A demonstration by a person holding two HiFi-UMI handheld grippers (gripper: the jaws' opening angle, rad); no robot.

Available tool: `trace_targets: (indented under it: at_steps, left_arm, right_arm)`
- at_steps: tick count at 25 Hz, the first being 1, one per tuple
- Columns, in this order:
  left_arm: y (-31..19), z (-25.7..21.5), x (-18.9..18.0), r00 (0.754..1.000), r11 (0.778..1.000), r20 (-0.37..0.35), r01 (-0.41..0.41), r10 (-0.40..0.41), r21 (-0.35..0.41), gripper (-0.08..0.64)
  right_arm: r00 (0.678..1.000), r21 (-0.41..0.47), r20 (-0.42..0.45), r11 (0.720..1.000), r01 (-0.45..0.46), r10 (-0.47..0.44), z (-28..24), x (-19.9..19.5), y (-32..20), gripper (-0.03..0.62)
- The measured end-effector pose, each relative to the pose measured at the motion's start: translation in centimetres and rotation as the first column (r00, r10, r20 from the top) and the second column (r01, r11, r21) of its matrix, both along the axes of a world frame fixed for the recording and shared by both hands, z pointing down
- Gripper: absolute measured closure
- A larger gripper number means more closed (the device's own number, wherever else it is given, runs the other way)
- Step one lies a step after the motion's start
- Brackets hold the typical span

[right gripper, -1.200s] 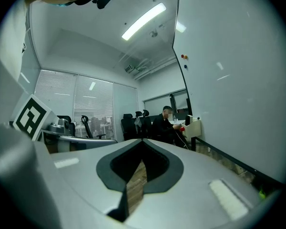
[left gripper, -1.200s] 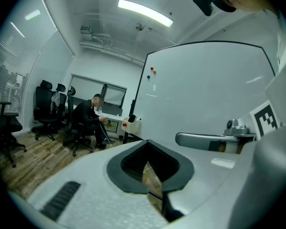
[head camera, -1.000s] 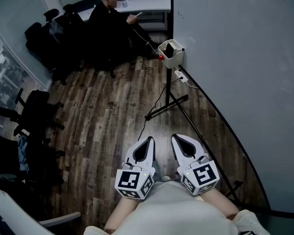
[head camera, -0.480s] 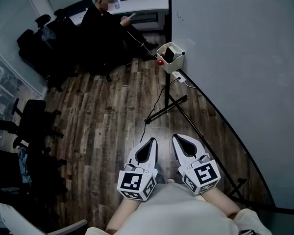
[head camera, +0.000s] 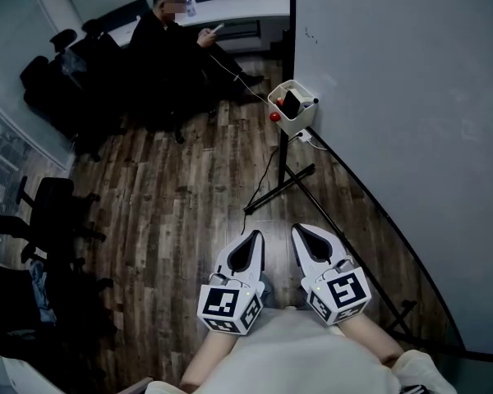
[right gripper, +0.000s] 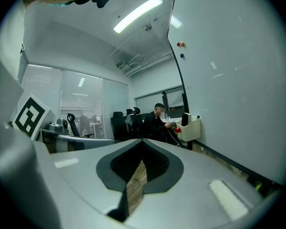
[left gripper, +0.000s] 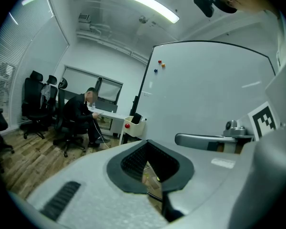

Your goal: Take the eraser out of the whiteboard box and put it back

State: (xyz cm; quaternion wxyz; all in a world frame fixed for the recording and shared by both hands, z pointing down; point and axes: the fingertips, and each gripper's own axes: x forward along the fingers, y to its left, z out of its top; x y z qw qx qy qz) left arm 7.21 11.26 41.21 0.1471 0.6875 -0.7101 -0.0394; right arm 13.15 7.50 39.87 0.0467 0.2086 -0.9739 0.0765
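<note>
The cream whiteboard box [head camera: 298,115] hangs at the whiteboard's left edge, far ahead of me. A black eraser [head camera: 292,103] stands upright inside it, and a red ball [head camera: 274,116] sits on its left side. My left gripper [head camera: 251,235] and right gripper [head camera: 299,231] are held side by side close to my body, both shut and empty, pointing toward the box. The box [left gripper: 136,127] with the eraser [left gripper: 136,118] shows beyond the left gripper [left gripper: 150,142]. In the right gripper view the box [right gripper: 193,128] is beyond the right gripper [right gripper: 142,140].
The whiteboard [head camera: 394,138] fills the right side, on a stand with black legs [head camera: 283,180] and a cable across the wooden floor. A seated person [head camera: 171,43] is by a desk at the back. Black office chairs [head camera: 53,208] line the left.
The whole view has advanced toward the whiteboard box, which now sits lower and slightly larger in the head view. Both grippers keep their shut, side-by-side pose.
</note>
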Motion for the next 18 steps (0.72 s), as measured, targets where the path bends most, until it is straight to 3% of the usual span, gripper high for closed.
trace_targets:
  at_steps: [18]
  left_arm:
    - [-7.5, -0.4, -6.4, 0.999, 0.999, -0.01, -0.05, 0.05, -0.018, 0.555]
  right_arm:
    - [0.999, -0.001, -0.016, 0.999, -0.035, 0.035, -1.1, -6.1, -7.1, 0.586]
